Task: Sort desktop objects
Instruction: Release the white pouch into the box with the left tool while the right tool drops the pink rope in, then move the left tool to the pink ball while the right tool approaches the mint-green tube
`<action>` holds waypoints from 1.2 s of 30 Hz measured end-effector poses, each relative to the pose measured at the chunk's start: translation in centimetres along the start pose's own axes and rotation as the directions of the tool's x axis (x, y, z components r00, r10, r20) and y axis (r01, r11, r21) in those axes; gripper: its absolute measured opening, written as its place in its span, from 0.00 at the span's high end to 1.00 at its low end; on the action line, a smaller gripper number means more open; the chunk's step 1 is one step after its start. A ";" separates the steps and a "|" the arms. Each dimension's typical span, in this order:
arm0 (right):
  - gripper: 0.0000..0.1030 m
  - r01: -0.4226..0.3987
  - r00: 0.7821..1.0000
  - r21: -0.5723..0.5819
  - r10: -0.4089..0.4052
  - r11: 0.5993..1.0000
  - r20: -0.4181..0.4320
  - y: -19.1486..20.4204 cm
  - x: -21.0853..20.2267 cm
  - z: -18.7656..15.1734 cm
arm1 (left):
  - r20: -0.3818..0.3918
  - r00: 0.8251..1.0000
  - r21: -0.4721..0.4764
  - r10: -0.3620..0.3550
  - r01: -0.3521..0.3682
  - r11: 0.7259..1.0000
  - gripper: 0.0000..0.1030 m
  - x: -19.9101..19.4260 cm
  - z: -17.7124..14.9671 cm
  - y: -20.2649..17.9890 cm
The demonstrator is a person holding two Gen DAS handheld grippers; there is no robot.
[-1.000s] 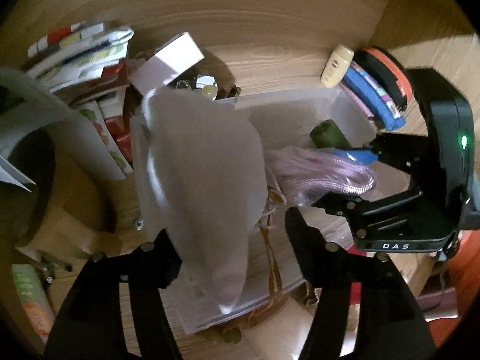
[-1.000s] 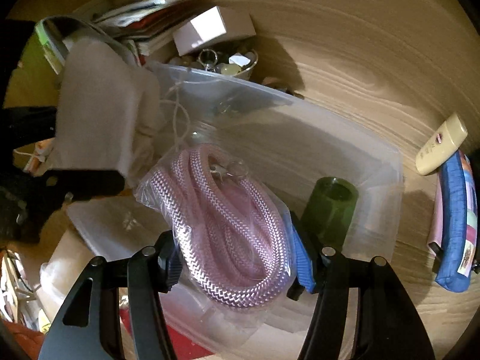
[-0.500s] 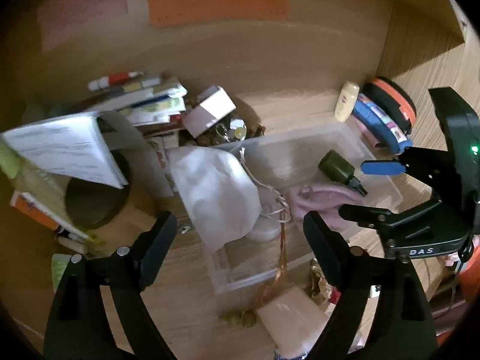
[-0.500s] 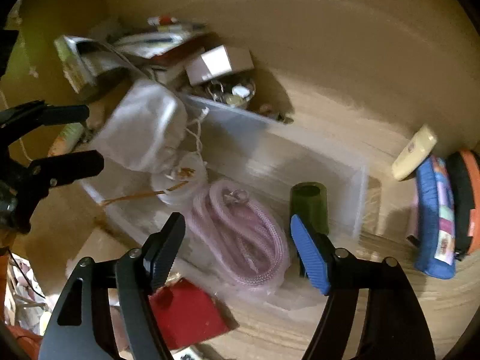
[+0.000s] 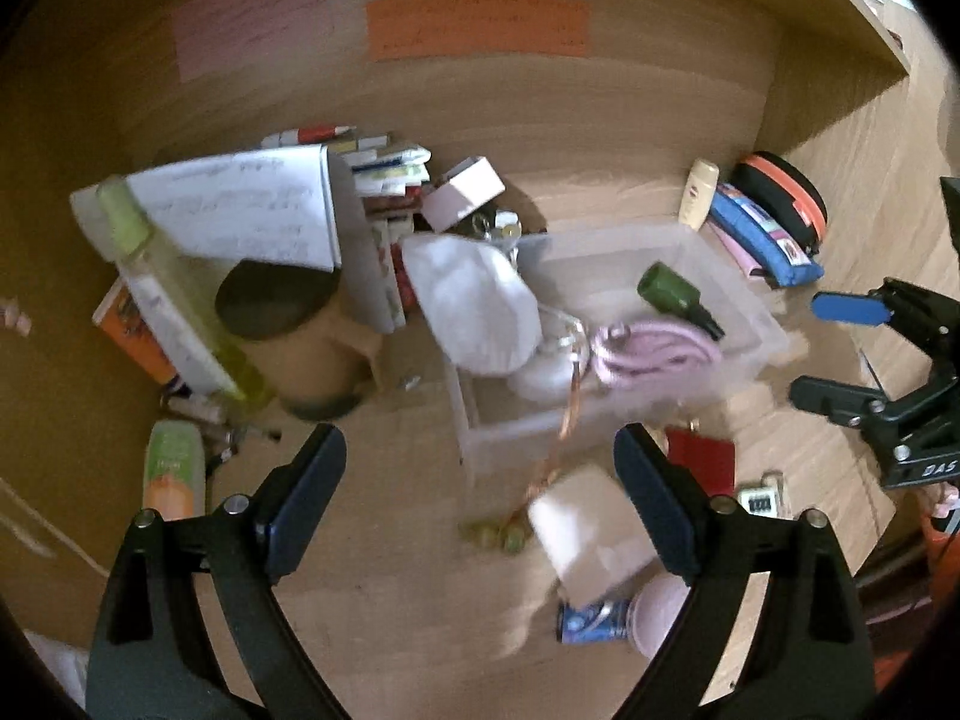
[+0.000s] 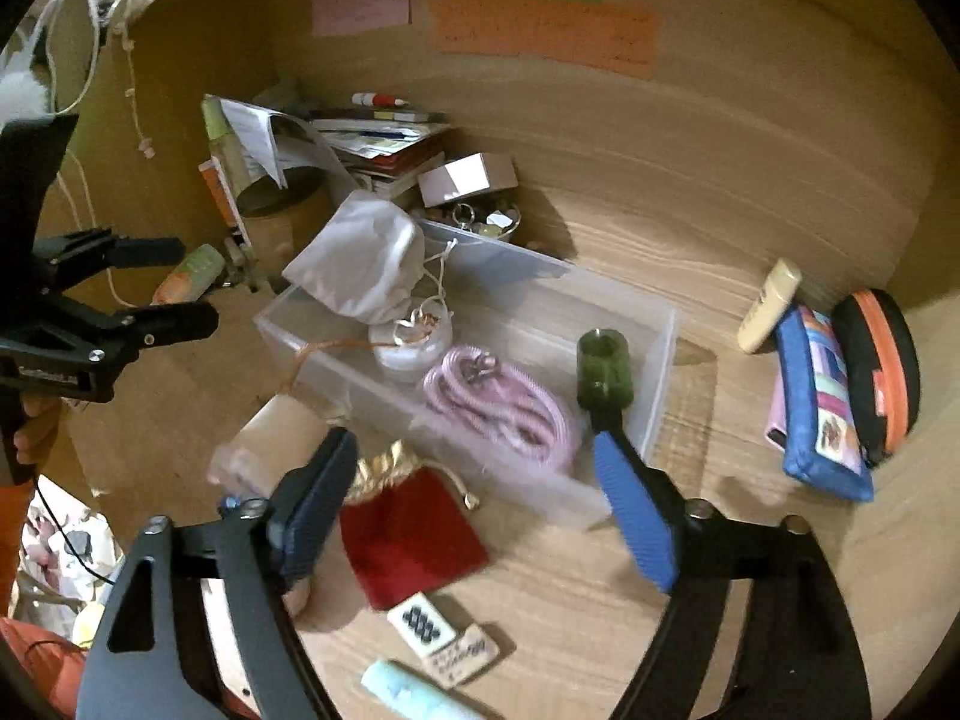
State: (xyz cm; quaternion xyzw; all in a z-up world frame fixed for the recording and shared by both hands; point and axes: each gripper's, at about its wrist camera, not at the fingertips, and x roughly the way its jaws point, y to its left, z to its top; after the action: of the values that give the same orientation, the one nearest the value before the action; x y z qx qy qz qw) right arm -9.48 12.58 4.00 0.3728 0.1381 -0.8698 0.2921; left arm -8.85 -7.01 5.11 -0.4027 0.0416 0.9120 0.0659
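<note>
1. Both grippers are sitting higher and farther back than a second ago, when the left gripper was clenched on the white pouch and the right gripper on the bagged pink rope; both things are now lying in the clear bin.
2. Jaws on both sides are standing wide apart and gripping nothing.
3. Inside the bin, the pouch is leaning over the wall at about 10 o'clock, a small white jar is sitting just beside it, the rope is resting in the middle, and a green bottle is lying toward 3 o'clock.
4. Judging by this, one drop-off is finishing and the next pick is being chosen.
5. Loose things are waiting on the worktop at 6 o'clock of the bin: a red pouch touching the bin's near wall, a beige packet at about 8 o'clock, and small cards nearer the camera.
6. For the next move, the right gripper is best placed to be dropping onto the red pouch, which is flat and soft, so the jaws are needing to pinch a bunched edge.
7. An orange cord is hanging over the bin wall and could be snagging.
</note>
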 end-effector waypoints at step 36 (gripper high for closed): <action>0.21 0.036 0.995 0.195 -0.018 0.980 -0.096 0.8 0.9 -15.1 | -0.090 0.976 0.002 -0.200 0.201 0.980 0.11 1.2 -12.2 -8.6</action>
State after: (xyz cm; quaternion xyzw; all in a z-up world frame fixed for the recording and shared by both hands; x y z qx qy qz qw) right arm -0.91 18.45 -7.03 0.4383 0.0700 -0.8646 0.2353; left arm 0.55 0.07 -4.17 -0.4449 0.0089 0.8816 0.1576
